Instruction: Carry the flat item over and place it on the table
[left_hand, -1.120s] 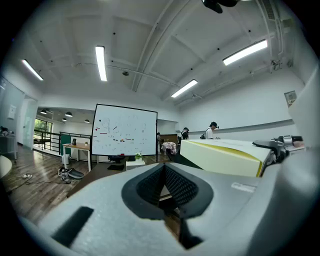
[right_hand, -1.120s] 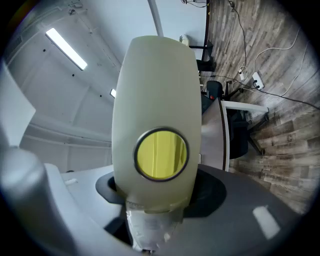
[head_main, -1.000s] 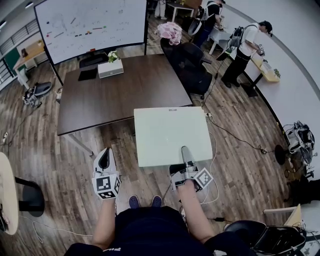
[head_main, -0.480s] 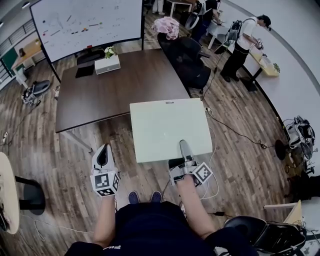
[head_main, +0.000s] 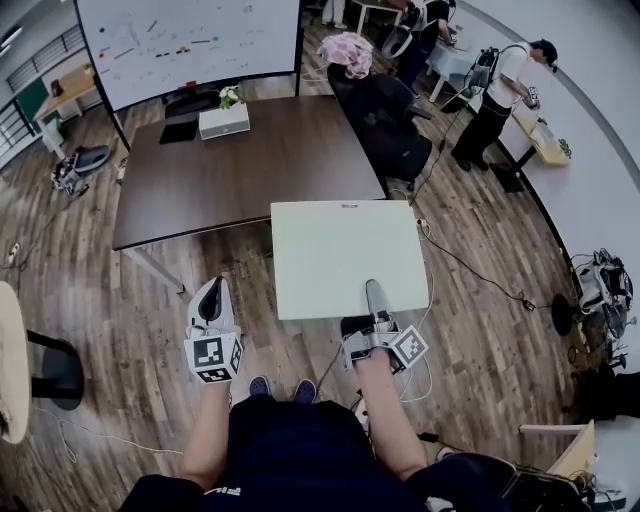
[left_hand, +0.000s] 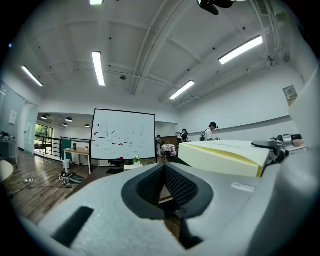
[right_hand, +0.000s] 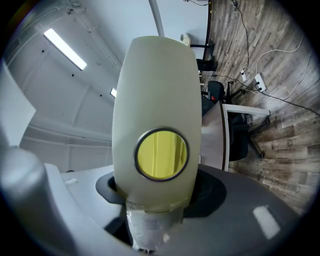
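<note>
A pale green flat board (head_main: 345, 255) is held level in front of me, above the wood floor. My right gripper (head_main: 376, 305) is shut on the middle of its near edge, one jaw lying on top of the board. The board's far edge reaches the near right corner of the dark brown table (head_main: 240, 170). My left gripper (head_main: 210, 298) hangs left of the board, shut and holding nothing. In the left gripper view the board (left_hand: 225, 155) shows as a thick pale slab to the right of the left gripper (left_hand: 164, 167). The right gripper view is mostly filled by the right gripper's own jaw.
On the table's far end stand a white box with flowers (head_main: 223, 118) and a black flat item (head_main: 180, 130). A black office chair (head_main: 385, 115) stands at the table's right side. Cables (head_main: 470, 270) cross the floor on the right. A whiteboard (head_main: 190, 40) stands behind the table, and a person (head_main: 500, 90) at the far right.
The board and both grippers have come slightly closer to the table's near edge. The right gripper's hold on the board is the same.
</note>
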